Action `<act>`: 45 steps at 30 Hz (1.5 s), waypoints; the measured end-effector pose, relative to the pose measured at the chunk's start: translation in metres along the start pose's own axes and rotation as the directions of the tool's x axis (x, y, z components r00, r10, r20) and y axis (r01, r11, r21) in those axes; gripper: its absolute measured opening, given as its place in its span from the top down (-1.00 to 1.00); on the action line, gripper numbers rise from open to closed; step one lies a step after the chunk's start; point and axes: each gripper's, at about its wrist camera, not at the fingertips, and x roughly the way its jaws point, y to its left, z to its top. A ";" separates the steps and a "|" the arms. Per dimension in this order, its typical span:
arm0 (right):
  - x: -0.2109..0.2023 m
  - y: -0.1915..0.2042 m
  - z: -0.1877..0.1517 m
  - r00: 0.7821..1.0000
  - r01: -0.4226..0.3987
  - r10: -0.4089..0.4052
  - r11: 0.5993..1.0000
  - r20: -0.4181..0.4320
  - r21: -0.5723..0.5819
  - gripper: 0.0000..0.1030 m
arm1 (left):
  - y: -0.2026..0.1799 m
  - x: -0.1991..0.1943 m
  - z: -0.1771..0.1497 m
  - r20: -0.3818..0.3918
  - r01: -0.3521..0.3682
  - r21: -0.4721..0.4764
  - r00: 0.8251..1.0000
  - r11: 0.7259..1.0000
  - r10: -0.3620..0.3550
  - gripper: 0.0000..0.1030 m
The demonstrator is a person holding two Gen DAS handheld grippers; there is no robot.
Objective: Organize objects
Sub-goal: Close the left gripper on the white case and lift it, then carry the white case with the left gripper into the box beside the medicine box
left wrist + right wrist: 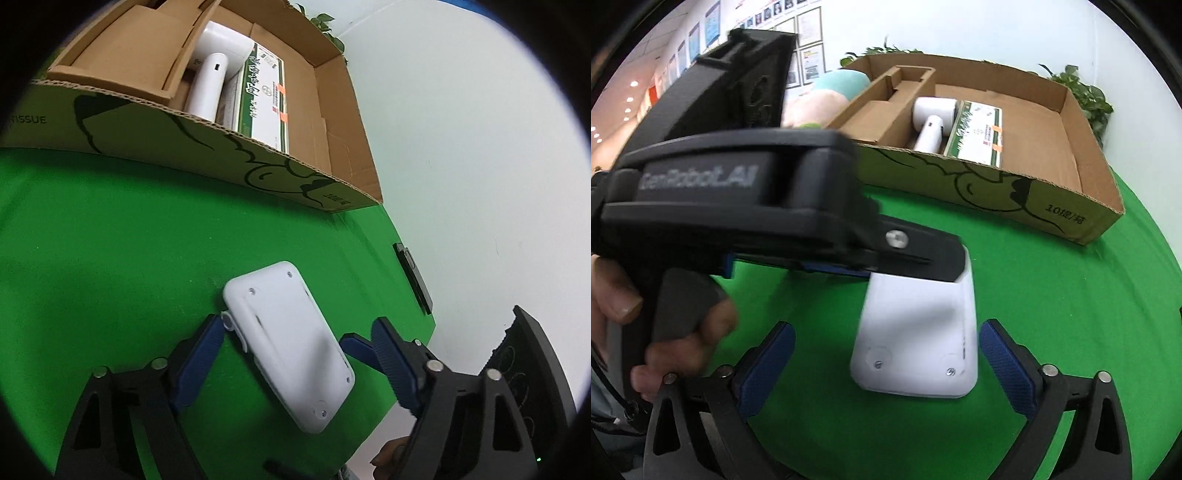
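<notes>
A flat white device (288,339) with rounded corners and small screws lies on the green table cloth (110,240). My left gripper (291,332) is open, its blue pads on either side of the device, not clearly pressing it. In the right wrist view the same white device (919,332) lies between my open right gripper's (886,347) blue pads. The left gripper's black body (738,206) reaches over the device's far end. Behind stands an open cardboard box (997,192) with a white hair dryer (932,118) and a green-and-white carton (979,129) inside.
A cardboard insert (882,107) fills the box's left part. A plush toy (820,99) and plants (1086,99) sit behind the box. A black flat object (413,277) lies at the table's right edge by the white wall. The right gripper's body (524,373) shows at right.
</notes>
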 end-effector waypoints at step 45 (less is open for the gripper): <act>-0.040 -0.034 0.015 0.985 -0.063 0.029 0.978 0.169 0.197 -0.26 | -0.076 -0.025 0.017 0.120 -0.170 0.237 0.982 0.957 0.144 0.46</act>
